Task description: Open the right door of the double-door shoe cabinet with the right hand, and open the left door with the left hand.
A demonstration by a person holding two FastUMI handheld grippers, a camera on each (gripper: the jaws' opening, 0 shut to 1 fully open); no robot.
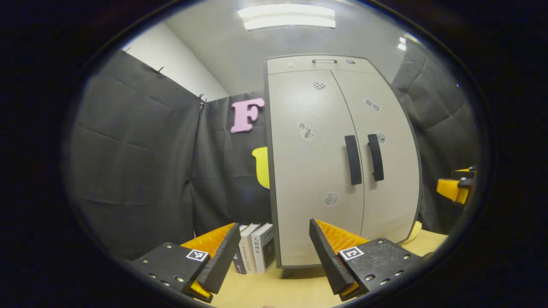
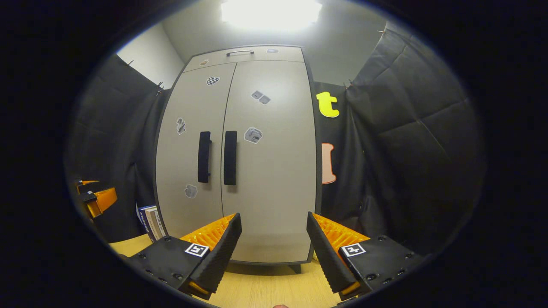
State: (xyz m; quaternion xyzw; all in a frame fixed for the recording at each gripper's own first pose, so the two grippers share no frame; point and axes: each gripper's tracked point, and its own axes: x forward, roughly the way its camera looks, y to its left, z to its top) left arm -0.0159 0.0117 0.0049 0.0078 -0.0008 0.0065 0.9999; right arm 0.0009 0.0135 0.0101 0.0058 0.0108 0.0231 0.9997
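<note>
A tall grey double-door shoe cabinet (image 1: 308, 171) (image 2: 265, 184) stands on a wooden table, both doors closed. Two dark vertical handles sit side by side at the middle seam: the left door's handle (image 1: 352, 160) (image 2: 204, 156) and the right door's handle (image 1: 375, 157) (image 2: 230, 157). My left gripper (image 1: 274, 239) is open, low and some way in front of the left door, nothing between its fingers. My right gripper (image 2: 274, 231) is open too, facing the right door below the handles and apart from it. Each gripper shows at the edge of the other's view (image 1: 458, 188) (image 2: 92, 199).
Several books (image 1: 254, 252) (image 2: 150, 222) stand upright against the cabinet's left side. A drawer with a small handle (image 1: 324, 60) (image 2: 239, 52) tops the cabinet. Black cloth walls close in on both sides. The wooden tabletop (image 1: 291, 286) (image 2: 274, 286) runs in front of the cabinet.
</note>
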